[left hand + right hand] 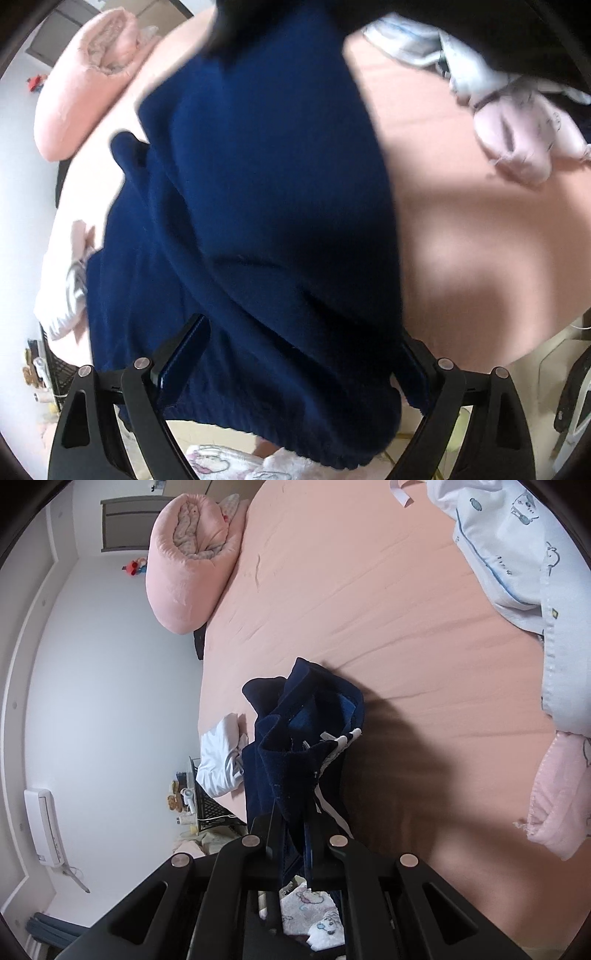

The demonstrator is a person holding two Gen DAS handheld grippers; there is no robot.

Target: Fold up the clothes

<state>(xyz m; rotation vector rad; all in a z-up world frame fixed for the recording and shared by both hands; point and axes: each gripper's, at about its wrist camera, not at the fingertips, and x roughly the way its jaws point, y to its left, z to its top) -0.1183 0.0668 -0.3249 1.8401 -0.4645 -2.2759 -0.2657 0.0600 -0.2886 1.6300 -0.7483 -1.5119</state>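
A navy blue garment [266, 184] hangs above the pink bed and fills the middle of the left wrist view, blurred. My left gripper [295, 362] is open, its fingers [181, 350] spread wide at the garment's lower hem, with cloth hanging between them and covering the right fingertip. In the right wrist view the same navy garment [295, 746] is bunched, with a white stripe showing, and droops toward the sheet. My right gripper [295, 838] is shut on its upper edge.
The pink bed sheet [406, 627] spreads under both views. A rolled pink quilt [184, 572] lies at the far end. A white-and-blue printed blanket [517, 554] and a pink garment [557, 794] sit along the right. A white garment [221, 760] lies at the left bed edge, by a black crate [210, 808].
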